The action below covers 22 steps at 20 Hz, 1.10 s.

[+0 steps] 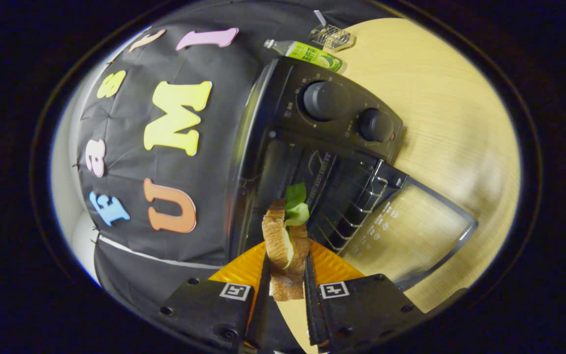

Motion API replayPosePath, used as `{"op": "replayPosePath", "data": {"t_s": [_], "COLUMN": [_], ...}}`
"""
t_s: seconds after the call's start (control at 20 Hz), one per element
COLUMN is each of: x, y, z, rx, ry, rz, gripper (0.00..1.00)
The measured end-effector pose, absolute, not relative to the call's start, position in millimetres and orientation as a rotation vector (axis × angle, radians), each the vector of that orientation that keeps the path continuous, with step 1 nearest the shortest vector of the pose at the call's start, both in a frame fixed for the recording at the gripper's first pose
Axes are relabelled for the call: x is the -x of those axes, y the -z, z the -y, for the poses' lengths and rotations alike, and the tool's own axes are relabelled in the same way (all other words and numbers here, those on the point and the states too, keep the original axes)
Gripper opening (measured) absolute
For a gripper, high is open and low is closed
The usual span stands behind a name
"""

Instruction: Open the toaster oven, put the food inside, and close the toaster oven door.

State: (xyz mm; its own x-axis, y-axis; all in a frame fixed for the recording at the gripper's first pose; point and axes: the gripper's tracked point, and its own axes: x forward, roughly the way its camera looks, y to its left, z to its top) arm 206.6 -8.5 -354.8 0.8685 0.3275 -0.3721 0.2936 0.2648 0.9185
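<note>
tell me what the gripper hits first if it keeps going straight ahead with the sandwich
Probably the wire rack inside the open toaster oven. The gripper, fingers shut on the sandwich, points into the cavity; depth is unclear.

The toaster oven (312,162) stands open in the middle of the frame, its mouth just ahead of the claw (285,275), which is clamped on a sandwich (285,246). The dropped glass door (410,236) juts out at the lower right, and wire rack (347,206) bars cross the cavity. Right of the oven the bench (450,113) lies open. A bottle (307,51) and a small wire holder (331,37) crowd the top centre behind the oven.
</note>
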Motion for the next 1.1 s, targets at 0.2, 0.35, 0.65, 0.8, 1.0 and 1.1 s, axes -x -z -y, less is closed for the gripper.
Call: {"op": "replayPosePath", "data": {"t_s": [0.2,0.35,0.65,0.8,1.0,1.1], "x": [-221,-234,-247,-243,-236,-230], "y": [359,367,372,379,385,383], "z": [5,2,-12,-16,-32,-41], "rx": [-1.341,-1.370,-1.341,-1.305,-1.207,-1.146], "ry": [-0.014,0.008,0.018,0.042,0.027,0.024], "rz": [-0.497,-0.460,-0.453,-0.512,-0.615,-0.664], "gripper": [0.41,0.41,0.51,0.67,0.84,0.91]}}
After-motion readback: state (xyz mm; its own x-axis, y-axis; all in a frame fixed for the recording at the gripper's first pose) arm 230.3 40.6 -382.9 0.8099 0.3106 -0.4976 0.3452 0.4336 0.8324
